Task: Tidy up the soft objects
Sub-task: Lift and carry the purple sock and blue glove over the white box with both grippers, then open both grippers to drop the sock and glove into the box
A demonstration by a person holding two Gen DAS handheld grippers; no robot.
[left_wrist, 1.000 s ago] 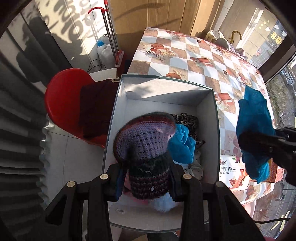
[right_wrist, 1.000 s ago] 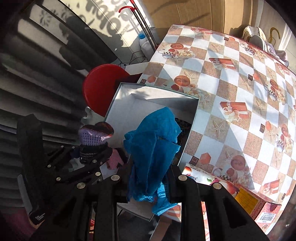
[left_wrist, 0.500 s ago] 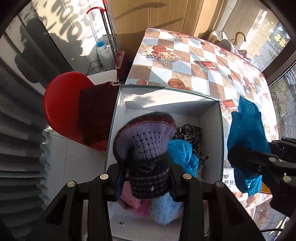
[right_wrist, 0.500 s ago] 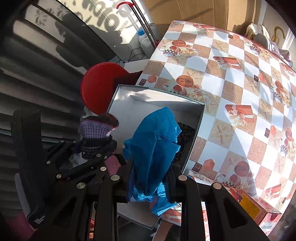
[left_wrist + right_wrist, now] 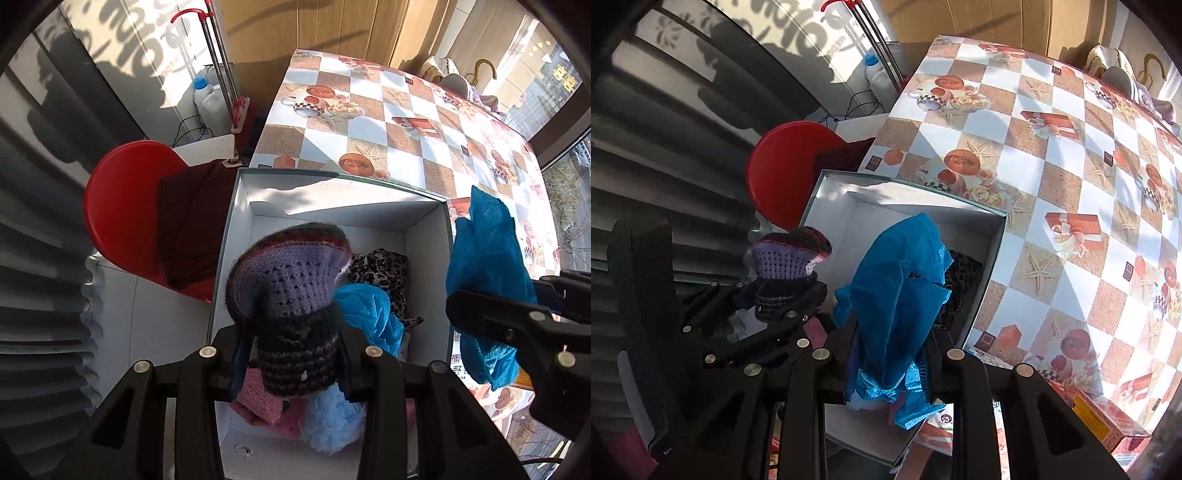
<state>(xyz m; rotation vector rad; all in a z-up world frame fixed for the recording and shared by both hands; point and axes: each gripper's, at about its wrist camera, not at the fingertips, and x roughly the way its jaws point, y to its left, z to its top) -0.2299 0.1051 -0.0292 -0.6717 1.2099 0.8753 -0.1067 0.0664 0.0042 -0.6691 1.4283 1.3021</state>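
Note:
My left gripper is shut on a purple and dark knit hat, hanging over the open white box. Inside the box lie a blue cloth, a leopard-print fabric, a pink knit piece and a pale blue fluffy item. My right gripper is shut on a crumpled blue cloth above the box's right side. In the left wrist view that blue cloth and gripper appear at the right. The knit hat shows at left in the right wrist view.
The box sits at the corner of a table with a checkered tablecloth. A red stool with a dark maroon cloth stands left of the box. An orange carton lies on the table at the right. Bottles and a mop stand behind.
Both grippers have shifted slightly over the box with their loads still held; the box's near contents, pink and pale blue, have come more into view.

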